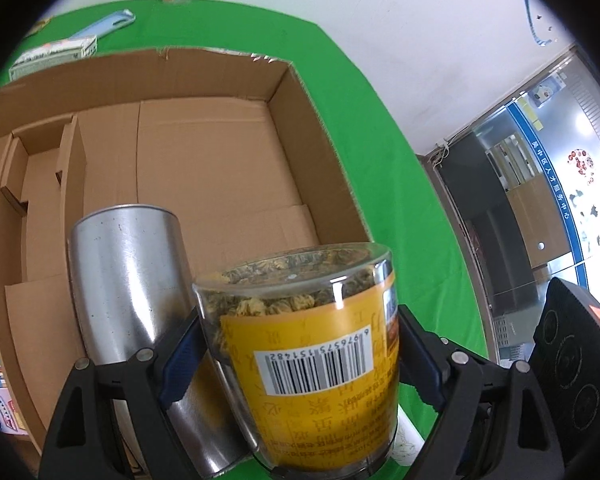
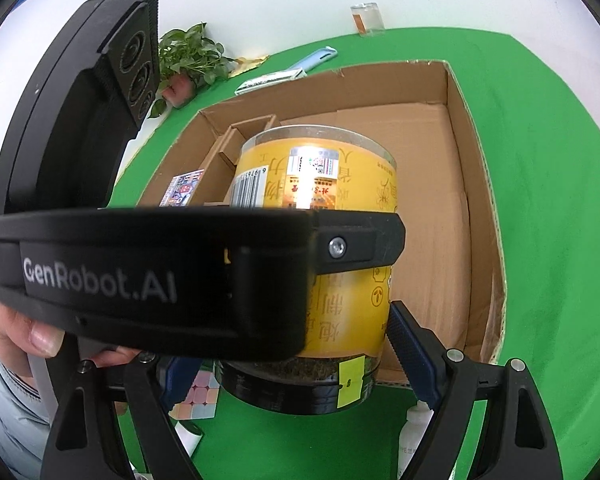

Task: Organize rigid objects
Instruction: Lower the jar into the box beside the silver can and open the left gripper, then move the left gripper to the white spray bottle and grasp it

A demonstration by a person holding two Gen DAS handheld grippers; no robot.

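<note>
A clear jar [image 1: 320,332] of dried flowers with a yellow label and a black lid [image 2: 300,388] hangs over the open cardboard box [image 1: 320,120]. My left gripper [image 1: 298,320] is shut on the jar's body, a blue pad pressed on each side. My right gripper [image 2: 296,344] is shut on the same jar near its lid end, with its right pad [image 2: 410,348] against the jar's side. The left gripper's black body [image 2: 160,272] crosses the right wrist view and hides part of the jar. A silver metal can [image 1: 128,280] stands just left of the jar inside the box.
The box [image 2: 460,128] has cardboard dividers at its left, with a colourful pack [image 2: 184,188] beside them. On the green cloth [image 1: 380,140] lie a white carton [image 1: 56,54], a blue item [image 1: 108,26], a pastel cube [image 2: 198,400] and a white bottle [image 2: 414,432]. A plant [image 2: 192,56] stands behind.
</note>
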